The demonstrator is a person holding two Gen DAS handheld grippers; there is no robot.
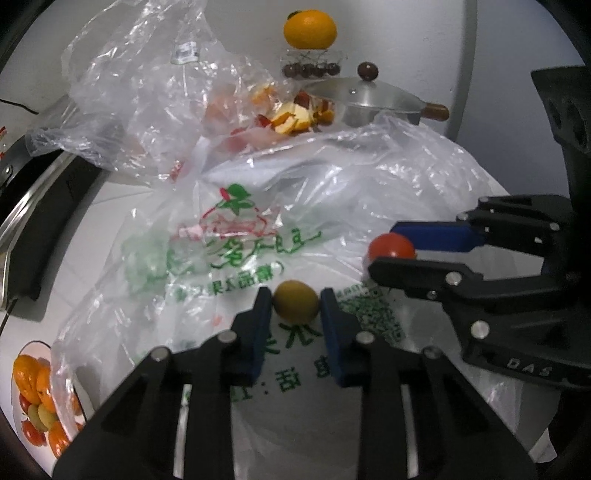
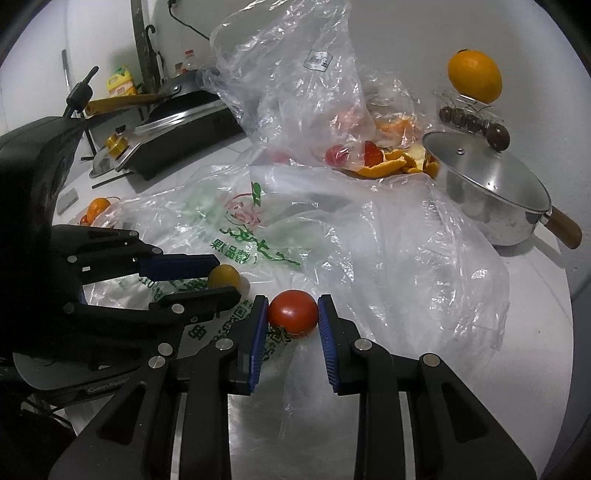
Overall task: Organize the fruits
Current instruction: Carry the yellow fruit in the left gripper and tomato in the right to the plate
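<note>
A: What did the left claw (image 1: pixel 295 301) have at that moment?

B: It was clenched on a small yellow fruit (image 1: pixel 296 301), both blue pads pressed against its sides. The fruit sat just above the printed plastic bag (image 1: pixel 236 236) that lay spread over the white desk (image 1: pixel 110 206).

A: And the right claw (image 2: pixel 293 312)?

B: Clenched as well, grasping a small red tomato (image 2: pixel 293 311) between its pads, low over the same bag. In the left wrist view the right claw came in from the right side, its tomato just right of and a little farther than the yellow fruit. The two claws were near each other but not touching.

A: Where was the rest of the fruit?

B: A plate (image 1: pixel 22 350) at the near left edge held oranges and small red and yellow fruits. At the far side an orange (image 1: pixel 309 28) rested on a clear box of dark fruits (image 1: pixel 312 66). A crumpled clear bag (image 1: pixel 147 81) stood behind the printed one, with peels (image 1: pixel 291 118) and red pieces heaped by it.

A: Anything else on the desk?

B: A steel pan (image 2: pixel 491 192) with a lid and a wooden handle sat at the far right, beside the peels. A black cooker (image 2: pixel 177 136) stood at the far left.
</note>
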